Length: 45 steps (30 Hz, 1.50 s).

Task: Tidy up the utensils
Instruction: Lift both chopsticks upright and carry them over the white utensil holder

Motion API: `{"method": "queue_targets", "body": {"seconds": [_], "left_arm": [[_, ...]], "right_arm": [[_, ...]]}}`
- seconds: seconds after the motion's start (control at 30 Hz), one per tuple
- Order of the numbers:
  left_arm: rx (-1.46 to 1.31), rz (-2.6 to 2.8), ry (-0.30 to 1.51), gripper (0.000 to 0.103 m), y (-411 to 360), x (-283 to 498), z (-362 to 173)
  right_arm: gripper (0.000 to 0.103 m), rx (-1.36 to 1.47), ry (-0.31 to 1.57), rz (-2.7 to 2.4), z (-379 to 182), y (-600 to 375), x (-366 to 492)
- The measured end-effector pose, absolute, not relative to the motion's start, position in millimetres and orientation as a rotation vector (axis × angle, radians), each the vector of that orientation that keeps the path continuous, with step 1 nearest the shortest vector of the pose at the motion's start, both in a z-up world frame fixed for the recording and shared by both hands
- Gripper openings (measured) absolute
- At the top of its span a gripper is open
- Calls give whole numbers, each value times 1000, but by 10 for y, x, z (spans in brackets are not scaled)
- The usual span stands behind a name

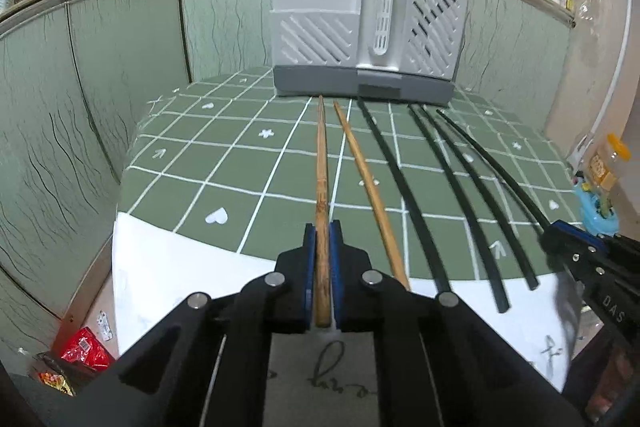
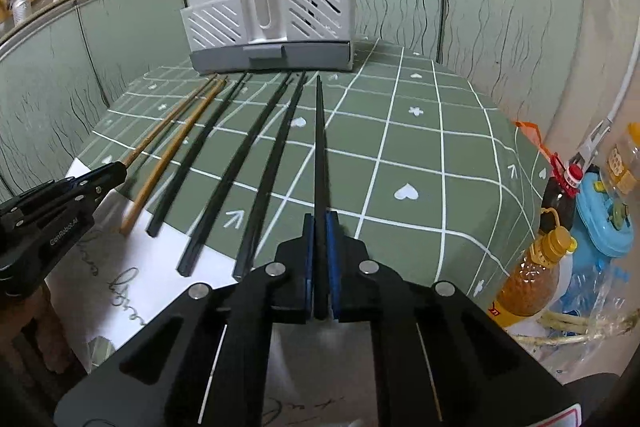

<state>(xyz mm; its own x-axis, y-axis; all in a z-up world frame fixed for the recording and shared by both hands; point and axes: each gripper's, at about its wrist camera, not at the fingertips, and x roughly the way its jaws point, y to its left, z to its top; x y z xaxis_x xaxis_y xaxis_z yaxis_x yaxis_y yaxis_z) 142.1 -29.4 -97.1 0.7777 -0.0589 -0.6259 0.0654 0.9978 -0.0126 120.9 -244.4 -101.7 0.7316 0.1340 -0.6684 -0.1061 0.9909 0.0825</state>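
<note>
Left gripper (image 1: 322, 227) clamped on a wooden chopstick (image 1: 321, 163); right gripper (image 2: 320, 217) clamped on a black chopstick (image 2: 319, 131). Each stick's long axis runs straight ahead of its fingers toward the holder (image 1: 320, 39), tips just short of its base. Loose sticks lie between the grippers; room above appears open.

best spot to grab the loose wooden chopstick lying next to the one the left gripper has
Take the loose light wooden chopstick at its thick near end, which overhangs the white paper. Come from the near table edge, along its length, jaws either side. It lies flat, pointing at the grey utensil holder, with gaps to the held wooden chopstick and the nearest black chopstick.
</note>
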Motion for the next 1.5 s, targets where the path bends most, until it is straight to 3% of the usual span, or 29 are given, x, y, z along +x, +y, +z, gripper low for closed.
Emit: {"method": "queue_targets", "body": {"seconds": [0.87, 1.5], "left_arm": [[-37, -137, 586, 8, -31, 1193, -254], [-53, -185, 533, 8, 129, 1376, 301]], "right_arm": [[6, 74, 648, 160, -175, -2749, 982], [6, 67, 565, 208, 438, -2783, 1268]]}}
